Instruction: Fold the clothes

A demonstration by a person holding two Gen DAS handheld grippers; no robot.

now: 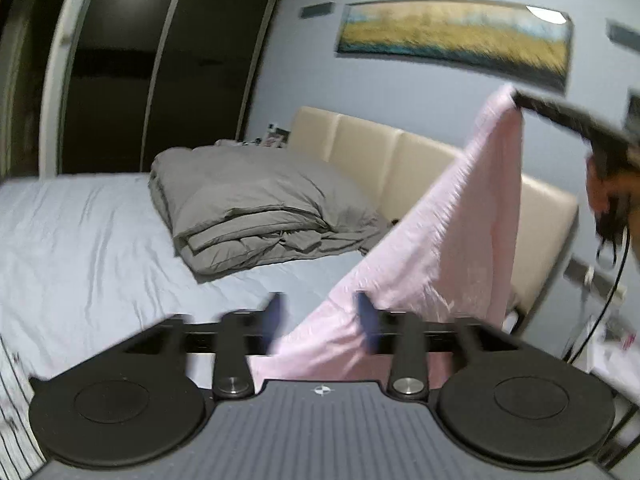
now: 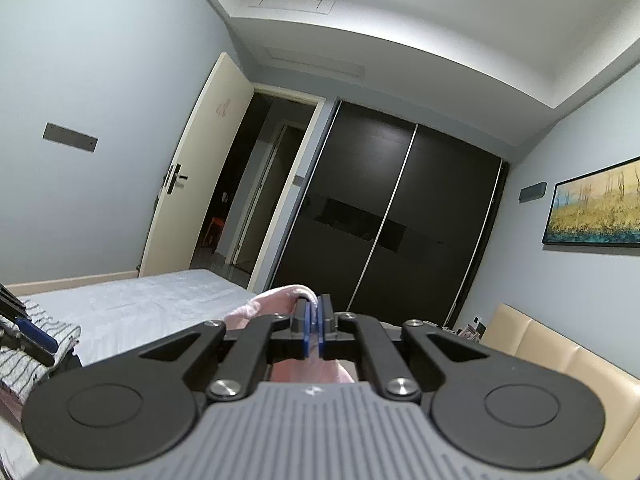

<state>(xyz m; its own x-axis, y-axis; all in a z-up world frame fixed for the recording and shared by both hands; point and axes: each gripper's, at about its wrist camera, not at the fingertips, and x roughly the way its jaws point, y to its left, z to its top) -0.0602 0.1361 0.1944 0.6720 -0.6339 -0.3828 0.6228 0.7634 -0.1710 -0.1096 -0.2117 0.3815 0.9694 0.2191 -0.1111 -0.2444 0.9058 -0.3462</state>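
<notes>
A pink garment (image 1: 452, 216) is held up above the bed (image 1: 80, 232), stretched btwn two tongs. The right tongs (image 2: 314, 320) are seen pinched tight on one bunched pink edge, blue pads pressed together w/ cloth btwn. The left tongs (image 1: 322, 316) are spread wide, approx. fully, w/ pink cloth draped across the gap; no grip is made. A folded grey duvet (image 1: 256, 208) lies on the bed near the beige headboard (image 1: 372, 148). A striped garment (image 2: 40, 344) lies at the bed's edge.
</notes>
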